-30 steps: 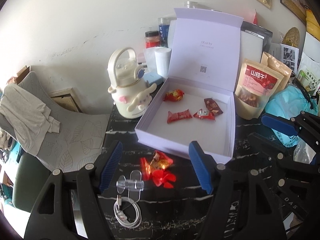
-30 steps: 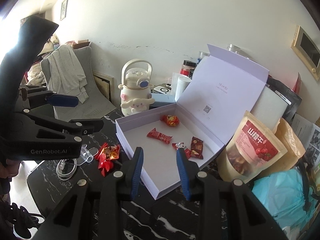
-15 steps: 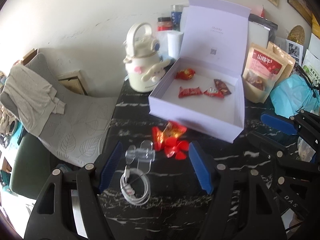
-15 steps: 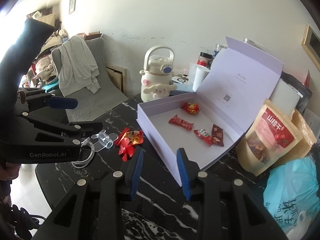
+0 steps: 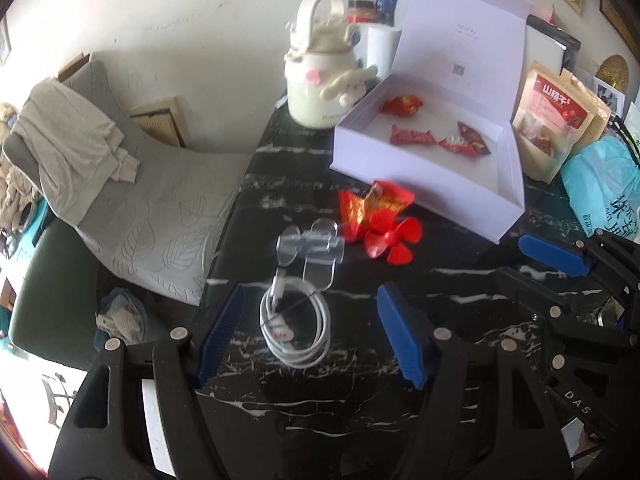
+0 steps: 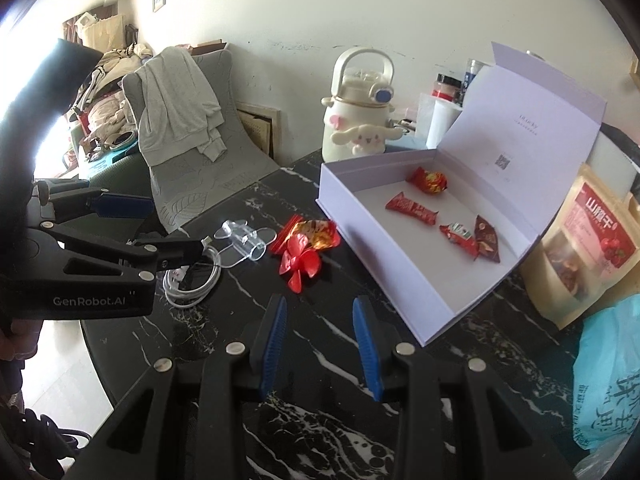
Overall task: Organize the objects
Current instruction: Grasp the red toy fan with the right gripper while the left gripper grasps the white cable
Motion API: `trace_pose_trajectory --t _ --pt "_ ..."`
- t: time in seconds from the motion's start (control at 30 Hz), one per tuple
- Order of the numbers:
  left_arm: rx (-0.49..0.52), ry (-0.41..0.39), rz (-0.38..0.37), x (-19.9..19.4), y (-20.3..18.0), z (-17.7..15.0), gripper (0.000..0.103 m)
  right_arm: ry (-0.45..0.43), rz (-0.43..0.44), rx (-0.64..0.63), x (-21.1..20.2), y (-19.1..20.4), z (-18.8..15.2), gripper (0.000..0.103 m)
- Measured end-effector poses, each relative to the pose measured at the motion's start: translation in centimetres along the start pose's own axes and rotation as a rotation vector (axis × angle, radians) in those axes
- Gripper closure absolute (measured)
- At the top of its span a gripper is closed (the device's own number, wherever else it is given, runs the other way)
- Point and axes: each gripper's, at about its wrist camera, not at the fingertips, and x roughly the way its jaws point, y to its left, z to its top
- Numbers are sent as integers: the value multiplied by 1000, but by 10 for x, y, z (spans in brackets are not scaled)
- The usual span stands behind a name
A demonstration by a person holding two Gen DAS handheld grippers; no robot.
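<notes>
I am looking at a black table with white streaks. A cream bottle with a long-eared puppy on it is standing at the far side, by the wall. A white roll is standing just behind it, and a jar with a red lid is peeking out near it. A red snack bag is leaning on a brown bag on my right, with a blue plastic bag lying beside them. A grey top is hanging over a grey chair on my left
</notes>
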Motion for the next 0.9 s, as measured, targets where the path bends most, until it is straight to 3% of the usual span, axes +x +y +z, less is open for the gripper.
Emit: trace_pose_trajectory --t 0.43,0.53,0.9 --pt "-80 50 -22 25 19 -20 35 44 49 26 32 1 -5 68" --pt "-93 73 -24 34 24 -22 35 54 61 34 40 2 -5 61" --pt "-121 151 -47 59 32 -30 35 85 89 73 70 0 1 56"
